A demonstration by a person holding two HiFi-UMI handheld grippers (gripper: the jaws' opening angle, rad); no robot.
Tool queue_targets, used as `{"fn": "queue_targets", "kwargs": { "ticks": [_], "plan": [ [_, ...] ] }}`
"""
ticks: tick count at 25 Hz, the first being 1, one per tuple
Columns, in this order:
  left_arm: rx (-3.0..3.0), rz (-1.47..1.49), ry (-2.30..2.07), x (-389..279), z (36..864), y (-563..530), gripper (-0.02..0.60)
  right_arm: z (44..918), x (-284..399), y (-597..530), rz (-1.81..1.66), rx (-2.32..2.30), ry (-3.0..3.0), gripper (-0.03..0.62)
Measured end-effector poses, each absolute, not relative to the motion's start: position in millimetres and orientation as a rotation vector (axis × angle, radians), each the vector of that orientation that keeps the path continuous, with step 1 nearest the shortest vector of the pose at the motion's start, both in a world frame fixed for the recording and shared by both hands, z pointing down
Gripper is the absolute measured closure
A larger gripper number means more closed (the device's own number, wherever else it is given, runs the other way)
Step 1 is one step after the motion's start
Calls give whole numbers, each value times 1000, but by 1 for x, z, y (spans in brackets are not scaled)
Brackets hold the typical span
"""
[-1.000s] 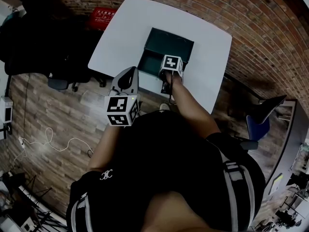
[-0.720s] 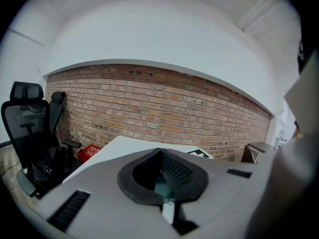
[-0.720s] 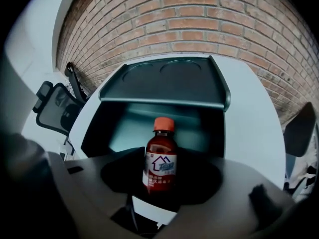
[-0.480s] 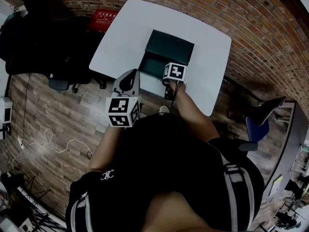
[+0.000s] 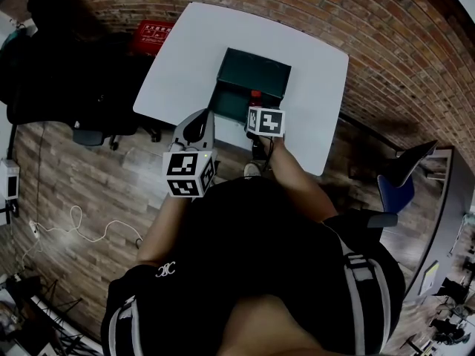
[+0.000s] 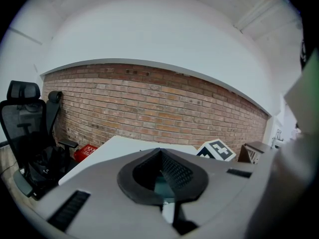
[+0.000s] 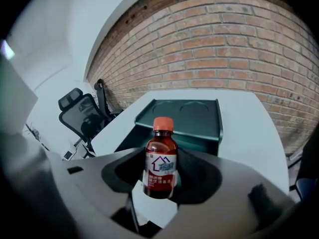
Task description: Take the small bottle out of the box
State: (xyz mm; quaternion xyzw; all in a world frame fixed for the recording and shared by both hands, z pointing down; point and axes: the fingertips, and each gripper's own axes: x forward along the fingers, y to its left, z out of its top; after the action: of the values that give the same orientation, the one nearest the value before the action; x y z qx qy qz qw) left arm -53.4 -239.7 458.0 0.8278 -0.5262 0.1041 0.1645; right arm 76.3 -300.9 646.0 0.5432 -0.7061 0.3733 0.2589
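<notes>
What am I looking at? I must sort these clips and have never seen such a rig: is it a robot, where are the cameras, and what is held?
No robot: a person holds a two-jaw gripper in each hand. The head view looks down from the person's head onto a white table with an open dark green box. The other two cameras ride on the grippers. The right gripper clamps a small brown bottle with an orange cap, upright. The left gripper is shut and empty.
</notes>
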Motion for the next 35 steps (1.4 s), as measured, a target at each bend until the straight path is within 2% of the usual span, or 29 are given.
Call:
{"fn": "queue_targets", "kwargs": {
  "ticks": [21, 27, 35],
  "plan": [
    [2419, 262, -1458, -43, 449, -243, 578, 468, 79, -296, 497, 1759, -2462, 381],
    [2443, 255, -1443, -38, 444, -248, 578, 441, 90, -284, 339, 1848, -2443, 382],
    [2481, 246, -1419, -25, 438, -249, 578, 444, 96, -268, 342, 1841, -2459, 382]
  ]
}}
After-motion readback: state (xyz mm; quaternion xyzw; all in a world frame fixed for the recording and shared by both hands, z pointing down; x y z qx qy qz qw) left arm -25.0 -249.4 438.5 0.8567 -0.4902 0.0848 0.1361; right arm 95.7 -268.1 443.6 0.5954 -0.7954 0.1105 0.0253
